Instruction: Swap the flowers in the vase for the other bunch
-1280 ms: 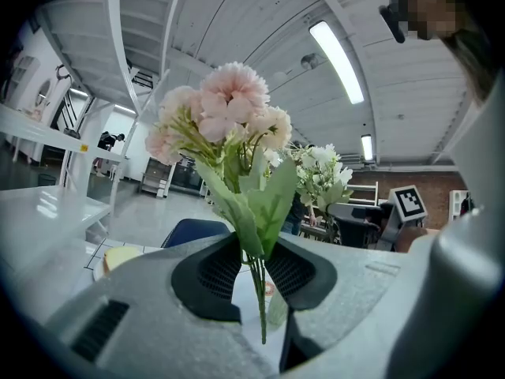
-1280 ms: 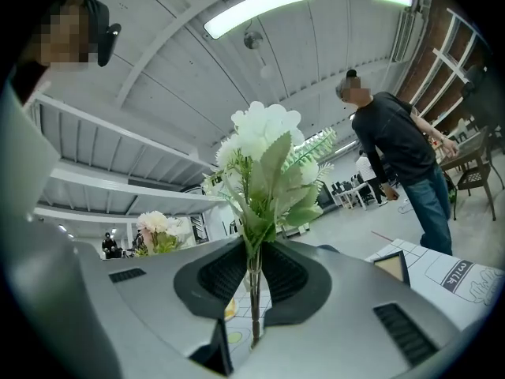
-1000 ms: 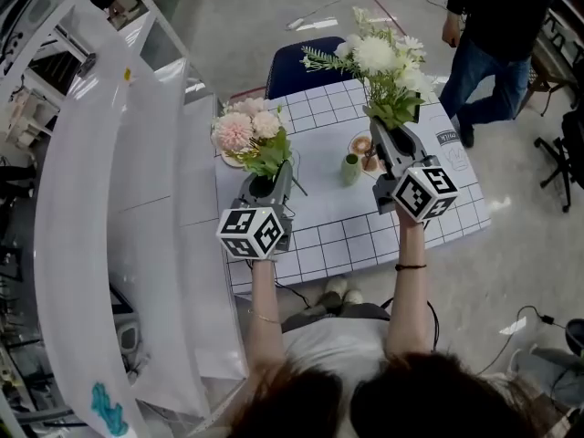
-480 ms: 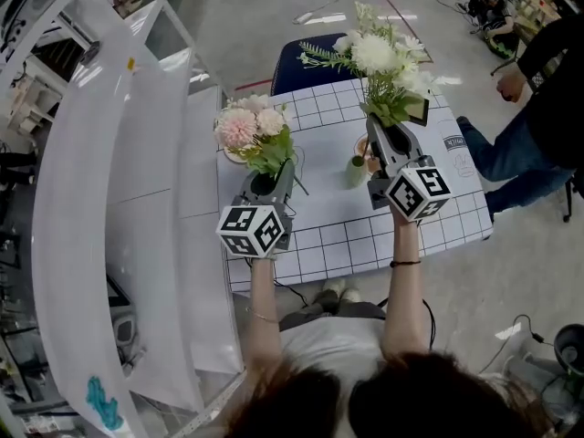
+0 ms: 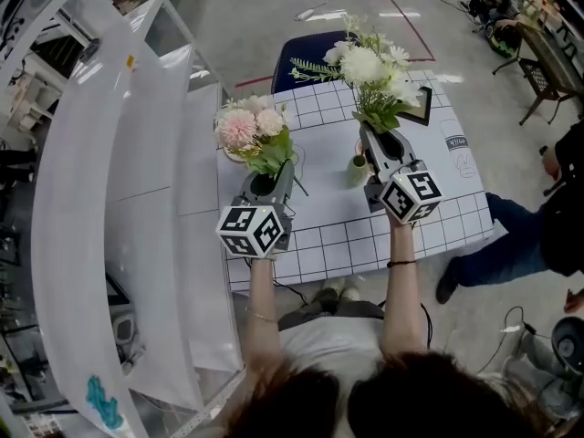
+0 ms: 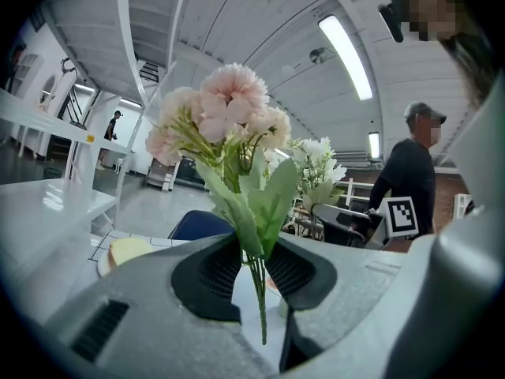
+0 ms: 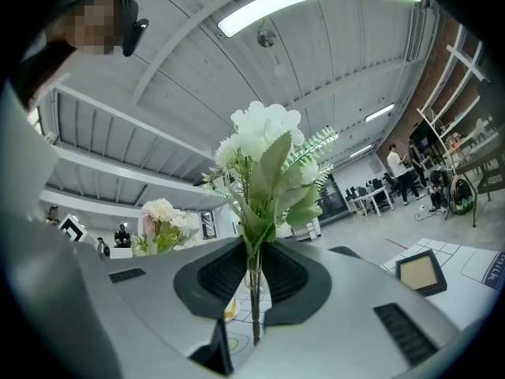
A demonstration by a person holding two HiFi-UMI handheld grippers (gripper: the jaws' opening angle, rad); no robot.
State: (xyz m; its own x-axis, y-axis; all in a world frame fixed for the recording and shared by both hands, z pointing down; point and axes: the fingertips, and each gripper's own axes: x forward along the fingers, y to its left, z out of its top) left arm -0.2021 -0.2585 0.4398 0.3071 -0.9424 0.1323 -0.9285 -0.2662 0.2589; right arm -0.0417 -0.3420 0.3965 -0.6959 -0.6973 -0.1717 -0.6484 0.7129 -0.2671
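- left gripper (image 5: 274,179) clamped on the stems of the pink bunch (image 5: 248,128), held up over the left side of the gridded cloth (image 5: 319,235)
- small green vase (image 5: 356,171) mid-cloth looks empty, so taking the old bunch out = prob done
- right gripper (image 5: 376,144) pinching the white bunch (image 5: 370,65) by its stems, right by the vase; putting a bunch in is still to do imo
- printed logo (image 5: 459,149) far right, too small to read

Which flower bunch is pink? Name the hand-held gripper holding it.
The pink bunch is in the left hand-held gripper; the right hand-held gripper holds the white bunch.
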